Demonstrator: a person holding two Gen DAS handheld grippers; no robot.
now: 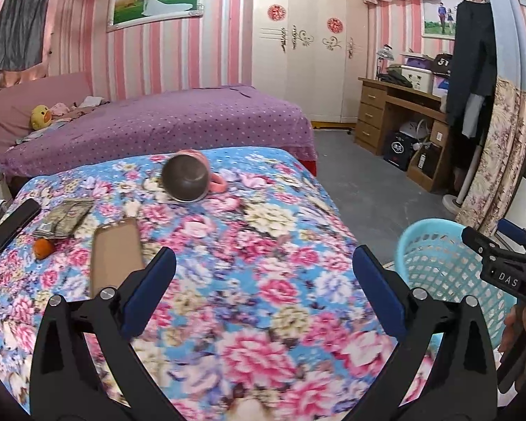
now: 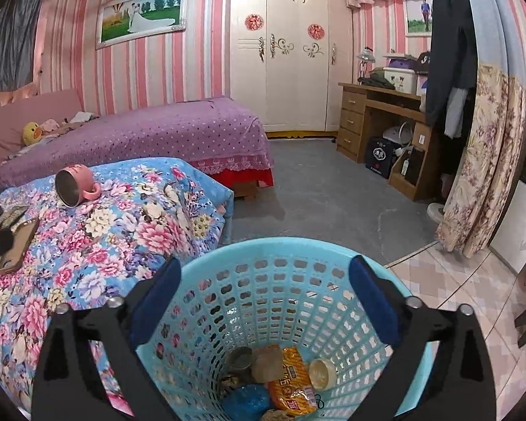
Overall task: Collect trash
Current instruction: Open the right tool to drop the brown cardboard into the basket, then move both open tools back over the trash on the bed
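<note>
A light blue mesh trash basket (image 2: 284,280) stands on the floor beside the floral bed. Inside lie an orange snack wrapper (image 2: 292,379), a round lid (image 2: 322,373), a blue bag (image 2: 245,401) and other scraps. My right gripper (image 2: 263,301) hangs open over the basket's mouth with nothing between its fingers. My left gripper (image 1: 264,287) is open over the floral bedspread (image 1: 245,245), holding nothing. On the bed to its left lie an orange peel (image 1: 42,247), a crumpled silvery wrapper (image 1: 65,219) and a brown phone case (image 1: 114,256). The basket (image 1: 438,270) and the right gripper (image 1: 494,245) show at the right of the left wrist view.
A pink mug (image 1: 187,177) lies on its side further up the bed, and a black phone (image 1: 15,224) rests at the left edge. A purple bed (image 1: 157,122), a white wardrobe (image 1: 308,52) and a wooden desk (image 1: 399,112) stand behind. Grey floor (image 2: 333,193) lies beyond the basket.
</note>
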